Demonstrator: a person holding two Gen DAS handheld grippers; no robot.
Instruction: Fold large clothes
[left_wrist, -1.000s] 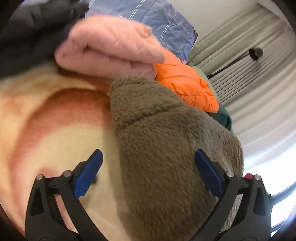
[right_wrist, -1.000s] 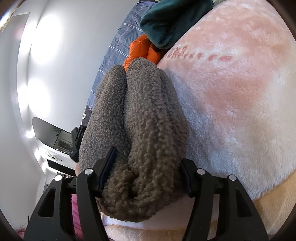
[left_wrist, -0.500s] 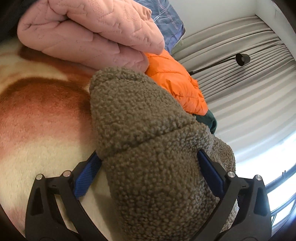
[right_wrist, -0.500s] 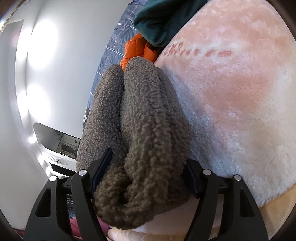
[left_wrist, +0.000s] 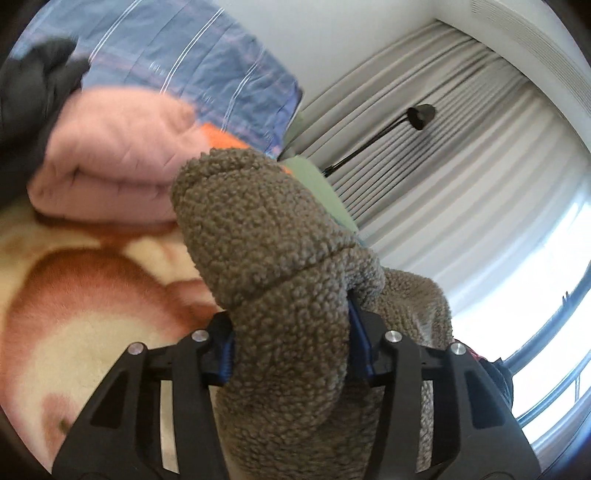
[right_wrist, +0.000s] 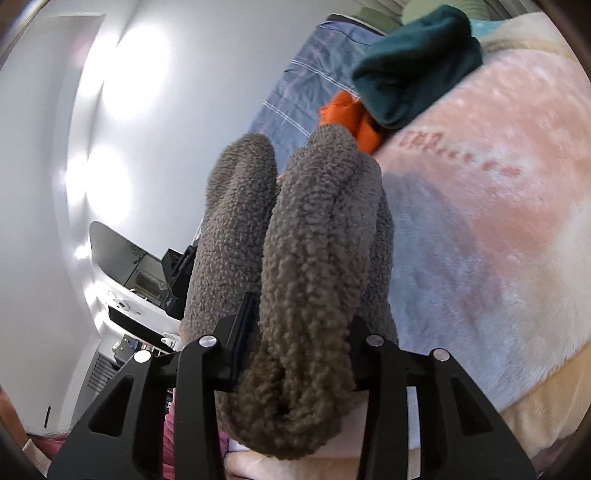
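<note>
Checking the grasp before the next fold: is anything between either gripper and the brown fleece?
Nothing visible. The left gripper and the right gripper are each closing straight onto the bunched brown fleece, with only fleece between the fingers. The pink folded garment lies behind it, clear of both.

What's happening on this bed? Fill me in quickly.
A person is folding a brown sherpa fleece garment with two handheld grippers. The left gripper and the right gripper each have a bunched fold of it between their jaws, which are closing on it, above a pink and cream plush blanket. Behind it lie a folded pink quilted jacket, an orange puffer jacket and a folded dark green garment.
</note>
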